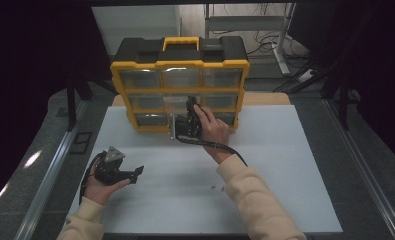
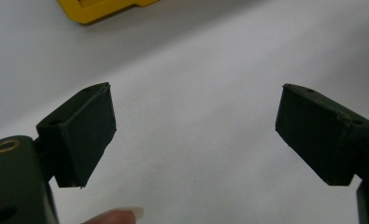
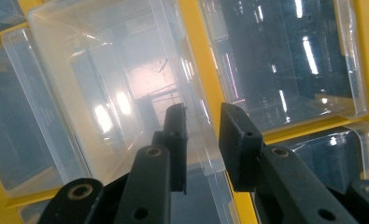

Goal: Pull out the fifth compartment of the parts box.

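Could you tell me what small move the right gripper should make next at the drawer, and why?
Probably draw the right gripper gently back toward the person. Its fingers straddle the front wall of the clear drawer, which already sticks out of the yellow organiser, so a straight pull should slide it further.

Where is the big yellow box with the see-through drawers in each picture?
High view: the yellow box stands upright at the table's far middle.
Left gripper view: one yellow corner at the top left.
Right gripper view: its yellow frame crosses between clear drawers.
Shared landmark: the yellow frame.
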A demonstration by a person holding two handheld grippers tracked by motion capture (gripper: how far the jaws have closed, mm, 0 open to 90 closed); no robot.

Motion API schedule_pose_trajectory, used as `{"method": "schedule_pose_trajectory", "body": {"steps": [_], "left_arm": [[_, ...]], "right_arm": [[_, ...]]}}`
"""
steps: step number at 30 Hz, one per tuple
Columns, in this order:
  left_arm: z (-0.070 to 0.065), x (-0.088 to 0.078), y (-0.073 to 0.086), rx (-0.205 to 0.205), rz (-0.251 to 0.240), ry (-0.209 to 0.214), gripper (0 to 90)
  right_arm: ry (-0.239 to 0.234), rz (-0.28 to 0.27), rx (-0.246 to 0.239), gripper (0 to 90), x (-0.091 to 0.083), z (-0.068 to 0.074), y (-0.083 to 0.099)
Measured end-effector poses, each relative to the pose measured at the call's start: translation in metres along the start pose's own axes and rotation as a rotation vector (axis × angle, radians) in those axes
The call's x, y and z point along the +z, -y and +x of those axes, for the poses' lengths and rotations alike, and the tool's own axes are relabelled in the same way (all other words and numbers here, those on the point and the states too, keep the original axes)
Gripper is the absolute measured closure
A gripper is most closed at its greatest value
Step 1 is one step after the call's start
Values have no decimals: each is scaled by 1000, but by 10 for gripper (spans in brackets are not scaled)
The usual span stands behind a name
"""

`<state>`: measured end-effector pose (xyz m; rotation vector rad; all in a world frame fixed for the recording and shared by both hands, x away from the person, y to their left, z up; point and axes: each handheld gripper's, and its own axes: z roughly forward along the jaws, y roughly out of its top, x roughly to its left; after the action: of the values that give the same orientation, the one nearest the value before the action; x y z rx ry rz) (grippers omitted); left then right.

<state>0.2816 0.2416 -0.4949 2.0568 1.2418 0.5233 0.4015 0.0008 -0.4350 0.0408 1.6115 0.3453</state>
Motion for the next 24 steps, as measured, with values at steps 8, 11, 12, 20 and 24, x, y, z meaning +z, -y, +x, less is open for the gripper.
{"method": "schedule_pose_trajectory", "body": {"steps": [8,11,12,20,24], "left_arm": [[0,0,0,1,0,0,128],[0,0,0,1,-1,-1,128],[0,0,0,1,0,-1,128],[-1,0,0,4,1,-1,127],[-1,0,0,5,0,-1,128]], "right_arm": [[-1,-2,-4,727,-4,1,0],[-5,-5,-1,726,-6,1,0],[-5,-4,-4,727,-7,1,0],[0,-14,-3,726,-10,2,0],[4,-19,0,725,-13,3,0]]}}
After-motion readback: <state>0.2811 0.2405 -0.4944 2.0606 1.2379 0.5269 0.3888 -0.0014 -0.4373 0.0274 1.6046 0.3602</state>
